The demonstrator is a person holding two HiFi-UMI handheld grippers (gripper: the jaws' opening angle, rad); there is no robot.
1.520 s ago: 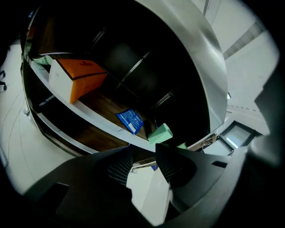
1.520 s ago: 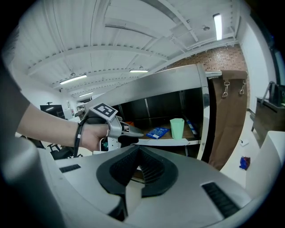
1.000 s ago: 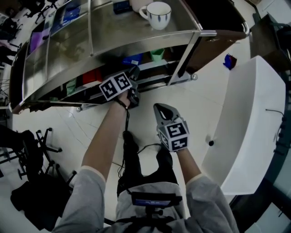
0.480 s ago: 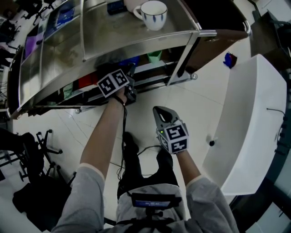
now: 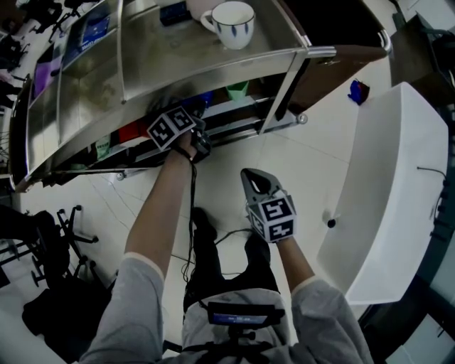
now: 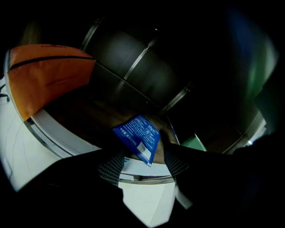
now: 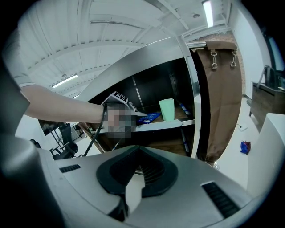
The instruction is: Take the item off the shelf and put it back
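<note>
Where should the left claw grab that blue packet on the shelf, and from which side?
On the blue packet, probably the near corner, which points toward the front of the shelf: come from the open front and pinch its thin, flat faces.

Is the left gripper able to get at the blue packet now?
Probably yes: the left gripper is inside the shelf, jaws apart, the blue packet lies at their tips, and nothing stands between.

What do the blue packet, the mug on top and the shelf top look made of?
The blue packet: thin printed plastic or foil, likely; flat with a slight sheen.
The mug: glazed ceramic, probably; white, glossy, blue stripes.
The shelf top: bare metal, seemingly brushed steel; grey with dull reflections.
</note>
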